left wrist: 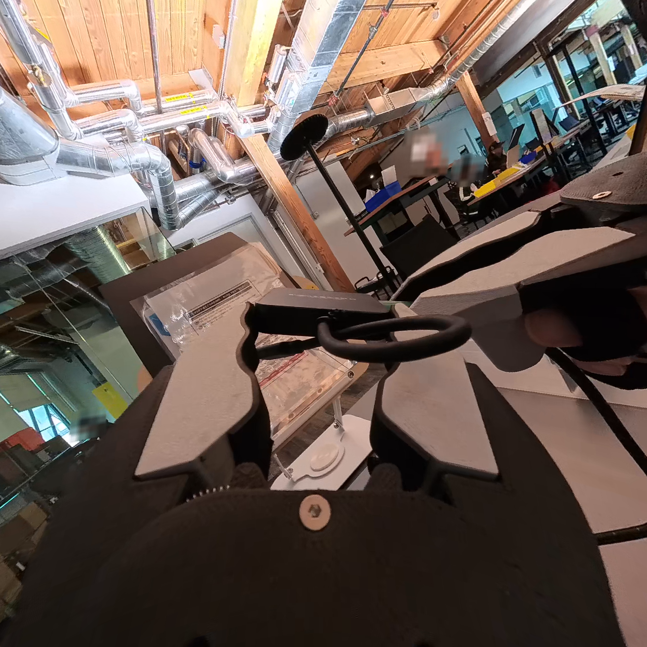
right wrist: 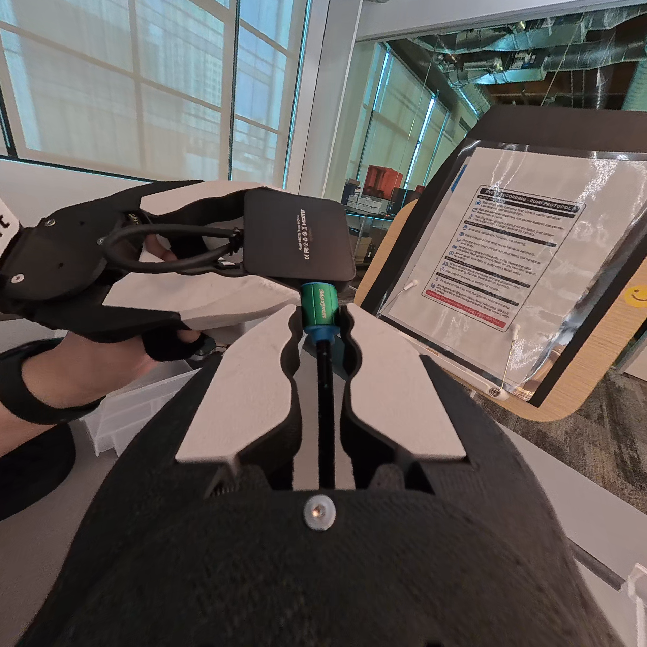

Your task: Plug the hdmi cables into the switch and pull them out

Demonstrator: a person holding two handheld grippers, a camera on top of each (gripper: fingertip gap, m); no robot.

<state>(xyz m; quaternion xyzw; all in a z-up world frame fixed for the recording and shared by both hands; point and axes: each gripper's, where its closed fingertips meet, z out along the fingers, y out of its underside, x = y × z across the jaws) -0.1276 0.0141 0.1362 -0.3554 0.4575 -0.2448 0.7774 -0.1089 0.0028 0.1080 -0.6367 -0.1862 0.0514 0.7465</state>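
Note:
The black HDMI switch (right wrist: 296,238) is held off the table, clamped between the fingers of my left gripper (right wrist: 276,241), which reaches in from the left. In the left wrist view the switch (left wrist: 315,301) sits between the tips of my left gripper (left wrist: 322,325), with its short black cable loop (left wrist: 395,336) hanging toward me. My right gripper (right wrist: 320,311) is shut on a green HDMI connector (right wrist: 319,304) with a blue collar. The connector's front end meets the switch's lower edge, with no metal plug showing. Its black cable (right wrist: 325,402) runs back between my fingers. My right gripper (left wrist: 409,301) also enters the left wrist view from the right.
A board with a printed sheet in a clear sleeve (right wrist: 490,262) stands on a white stand just behind the switch. A white table (left wrist: 560,455) lies below. A white plastic bin (right wrist: 140,413) sits lower left. A gloved hand (right wrist: 87,367) holds the left gripper.

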